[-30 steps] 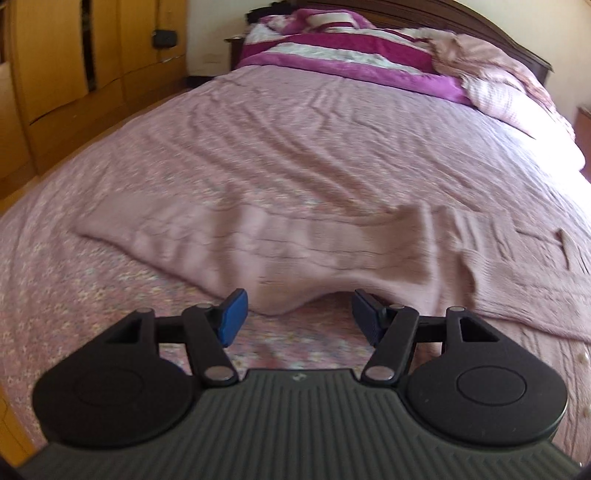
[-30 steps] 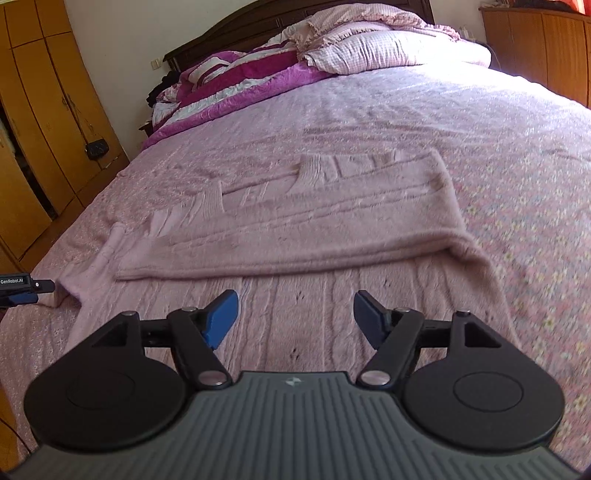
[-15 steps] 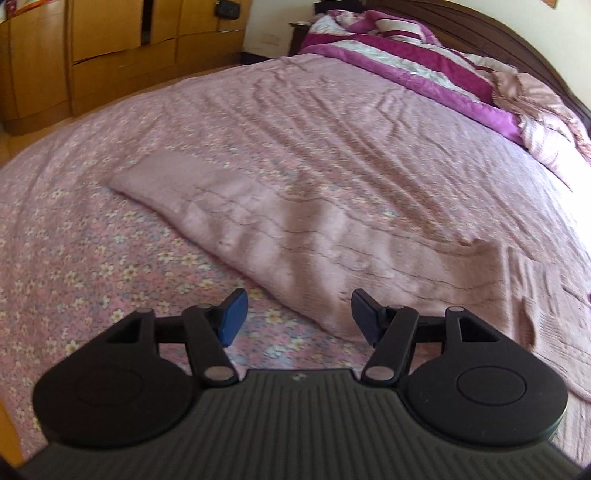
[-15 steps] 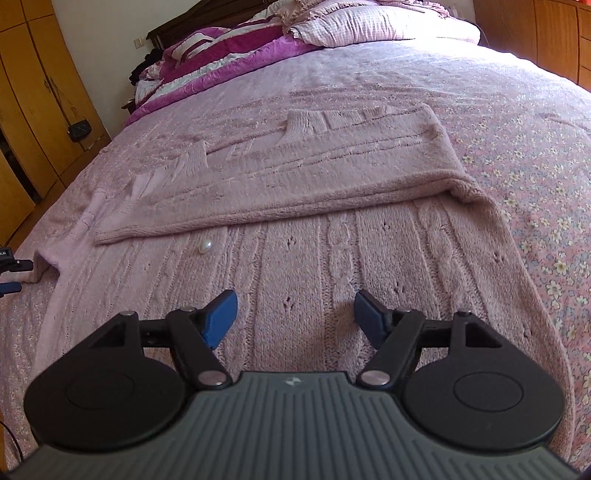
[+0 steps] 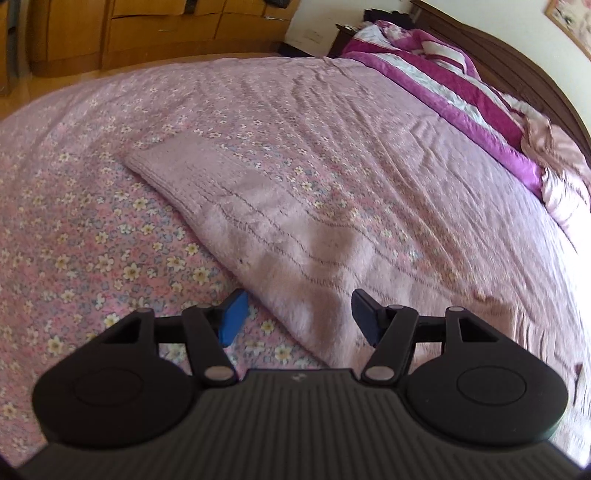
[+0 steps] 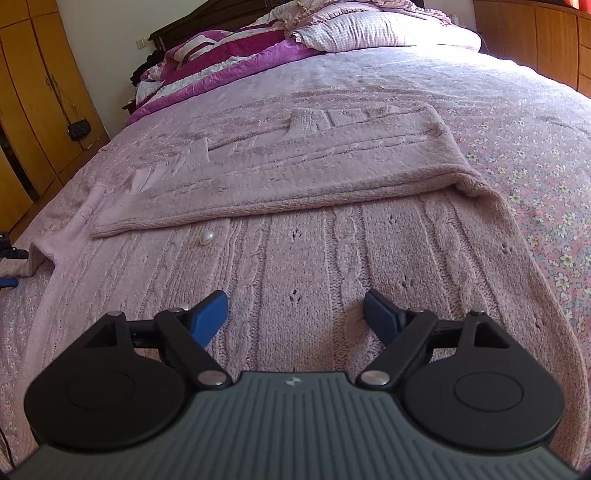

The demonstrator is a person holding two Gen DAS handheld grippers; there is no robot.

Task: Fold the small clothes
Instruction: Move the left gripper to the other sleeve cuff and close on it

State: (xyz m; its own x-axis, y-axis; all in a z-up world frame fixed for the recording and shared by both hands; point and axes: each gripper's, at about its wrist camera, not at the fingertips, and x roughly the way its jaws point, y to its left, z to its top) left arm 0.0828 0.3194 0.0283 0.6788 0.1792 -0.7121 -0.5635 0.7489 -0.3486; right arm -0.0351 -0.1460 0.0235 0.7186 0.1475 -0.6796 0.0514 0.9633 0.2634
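A pink cable-knit cardigan (image 6: 332,258) lies flat on the bed, its right side folded over the body (image 6: 314,162), with a pearl button (image 6: 207,237) showing. My right gripper (image 6: 295,314) is open and empty, low over the cardigan's near part. In the left wrist view one sleeve (image 5: 258,229) stretches out to the left across the flowered sheet. My left gripper (image 5: 297,315) is open and empty, with the sleeve's wide end between its blue fingers. The left gripper's tip shows at the left edge of the right wrist view (image 6: 7,266).
The bed has a pink flowered sheet (image 5: 92,240). A purple striped quilt (image 5: 443,74) and pillows (image 6: 369,29) are heaped at the headboard. Wooden wardrobes (image 5: 110,29) stand along the bed's left side, and more wooden cabinets (image 6: 535,37) on the right.
My left gripper has moved forward and swung left along the sleeve, so the sleeve now lies between its fingers. My right gripper has moved forward and lower over the cardigan. Both stayed open.
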